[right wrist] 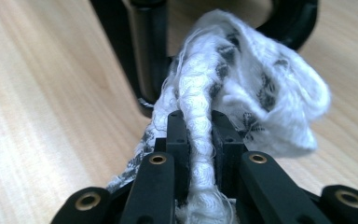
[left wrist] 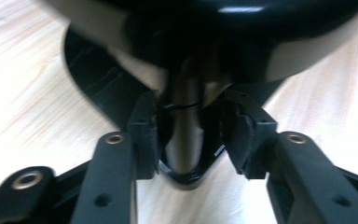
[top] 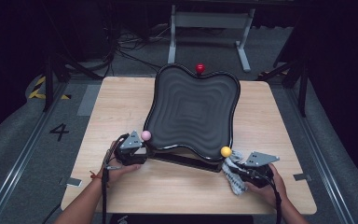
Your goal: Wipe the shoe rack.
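Here the right tongs are clamped on a white, grey-flecked cloth at the near right of the desk, beside the yellow ball on the black wavy tray. The left tongs stand apart around a dark post under the tray's near left corner by the pink ball, pads not pressing it.

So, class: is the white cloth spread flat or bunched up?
Bunched up: the white cloth hangs in crumpled folds, pinched between the right hand-held gripper's jaws.
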A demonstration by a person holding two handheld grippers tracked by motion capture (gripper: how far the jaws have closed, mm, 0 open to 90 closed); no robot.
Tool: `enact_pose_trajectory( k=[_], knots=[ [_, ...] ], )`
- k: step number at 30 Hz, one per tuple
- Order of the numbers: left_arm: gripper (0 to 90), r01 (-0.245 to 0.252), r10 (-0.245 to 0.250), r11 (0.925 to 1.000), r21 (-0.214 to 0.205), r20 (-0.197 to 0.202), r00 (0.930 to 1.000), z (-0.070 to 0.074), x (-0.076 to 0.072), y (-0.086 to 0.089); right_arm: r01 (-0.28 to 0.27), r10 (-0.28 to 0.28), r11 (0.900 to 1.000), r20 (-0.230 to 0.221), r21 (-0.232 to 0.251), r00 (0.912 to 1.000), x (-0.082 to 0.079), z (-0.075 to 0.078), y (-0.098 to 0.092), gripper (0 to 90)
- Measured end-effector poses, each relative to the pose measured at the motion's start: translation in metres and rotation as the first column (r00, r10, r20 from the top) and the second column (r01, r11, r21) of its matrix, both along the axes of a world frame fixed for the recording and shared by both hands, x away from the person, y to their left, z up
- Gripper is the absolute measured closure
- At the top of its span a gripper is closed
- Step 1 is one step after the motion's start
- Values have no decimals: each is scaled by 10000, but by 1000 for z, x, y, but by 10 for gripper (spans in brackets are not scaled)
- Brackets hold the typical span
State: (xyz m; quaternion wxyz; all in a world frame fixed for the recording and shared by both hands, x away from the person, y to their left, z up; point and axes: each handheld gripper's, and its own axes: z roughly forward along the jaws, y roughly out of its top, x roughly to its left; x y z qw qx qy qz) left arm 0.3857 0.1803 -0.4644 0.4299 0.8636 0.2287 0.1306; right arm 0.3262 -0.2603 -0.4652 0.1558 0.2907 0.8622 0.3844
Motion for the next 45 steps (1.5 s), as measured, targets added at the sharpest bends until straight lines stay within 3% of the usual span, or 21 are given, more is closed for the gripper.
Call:
enact_pose_trajectory(
  k=[2, 5, 9, 16, 23, 27, 32, 37, 45],
  knots=[
    [591, -44, 44, 10000, -82, -64, 10000, 0, -1, 0, -222, 222, 9997, 23, -72, 9998, 0, -1, 2, 804],
    [678, 39, -42, 9998, -210, -161, 9999, 0, -2, 3, -412, 413, 9990, 62, -181, 9991, 3, -3, 6, 804],
    [713, 150, -156, 9995, -260, -223, 9996, 0, -5, 3, -390, 394, 9987, 110, -341, 9992, 6, -5, 9, 803],
    [731, 566, -568, 9983, -119, -165, 9983, 0, -14, -1, 324, -292, 9974, 500, -639, 9983, 16, -9, 5, 804],
    [724, 697, -699, 9975, -107, -233, 9973, 0, -18, -2, 1202, -1141, 9895, 768, -804, 9905, 26, -9, -3, 807],
    [660, 694, -696, 9975, -120, -169, 9974, -1, -21, -5, 1618, -1582, 9859, 783, -425, 9843, 26, -4, -13, 810],
    [670, 677, -679, 9976, -135, -144, 9976, -1, -22, -5, 1976, -1989, 9800, 1083, 232, 9740, 21, 8, -25, 811],
    [734, 631, -634, 9977, -236, -102, 9979, -3, -21, -7, 2040, -2152, 9750, 1440, 887, 9659, 13, 25, -33, 811],
    [744, 412, -416, 9987, -284, -141, 9990, -4, -24, -9, 1797, -2141, 9683, 2056, 1737, 9549, -6, 53, -39, 811]
  ],
)
